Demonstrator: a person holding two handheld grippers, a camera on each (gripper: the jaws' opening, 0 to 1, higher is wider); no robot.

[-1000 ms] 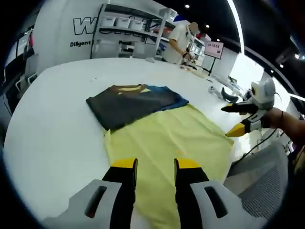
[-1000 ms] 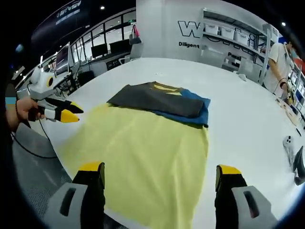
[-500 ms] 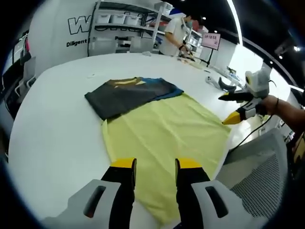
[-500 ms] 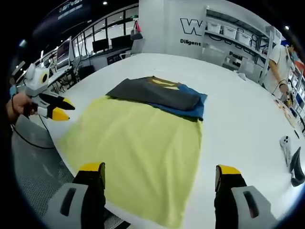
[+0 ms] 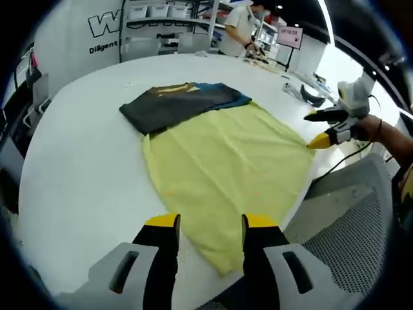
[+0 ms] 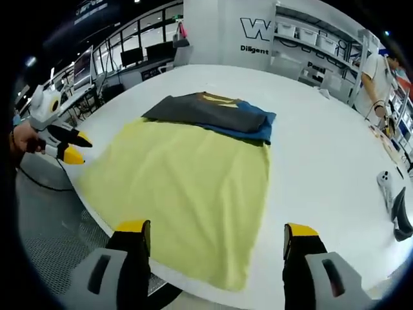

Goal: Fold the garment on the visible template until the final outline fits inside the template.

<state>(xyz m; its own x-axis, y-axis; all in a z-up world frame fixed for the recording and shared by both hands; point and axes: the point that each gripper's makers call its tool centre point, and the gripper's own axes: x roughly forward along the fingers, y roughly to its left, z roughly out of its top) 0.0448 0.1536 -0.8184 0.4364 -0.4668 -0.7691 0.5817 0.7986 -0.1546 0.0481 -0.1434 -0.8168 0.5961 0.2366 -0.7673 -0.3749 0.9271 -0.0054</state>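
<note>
**A:** Nearest you, what are your grippers doing?

**B:** In the left gripper view, your left gripper (image 5: 203,223) hangs over the near corner of the yellow template (image 5: 226,165), its yellow-tipped jaws a little apart and holding nothing. In the right gripper view, your right gripper (image 6: 216,229) hangs over the template's near edge with its jaws spread wide, also holding nothing. Both are above the cloth, not touching it.

**A:** And the template itself?

**B:** The yellow template (image 6: 181,187) lies flat on the white table (image 5: 77,174), with its near corner reaching the table's edge. Just off that edge you can see a grey mesh chair (image 5: 352,236).

**A:** Can you see each gripper from the other side?

**B:** Yes. In the left gripper view your right gripper (image 5: 322,129) is beside the template's right corner, off the table, held in your hand (image 5: 368,129). In the right gripper view your left gripper (image 6: 71,145) is just beside the template's left corner.

**A:** Where is the garment?

**B:** The garment (image 5: 181,103) lies folded at the template's far end, dark grey over blue with a yellow neckline, and its near edge overlaps the template's far edge. In the right gripper view the garment (image 6: 210,113) shows the same way, with most of it beyond the template.

**A:** Farther off?

**B:** Past the garment, across the table, stand shelves (image 6: 310,55) against a white wall, and a person (image 5: 239,29) stands at the table's far side.
</note>
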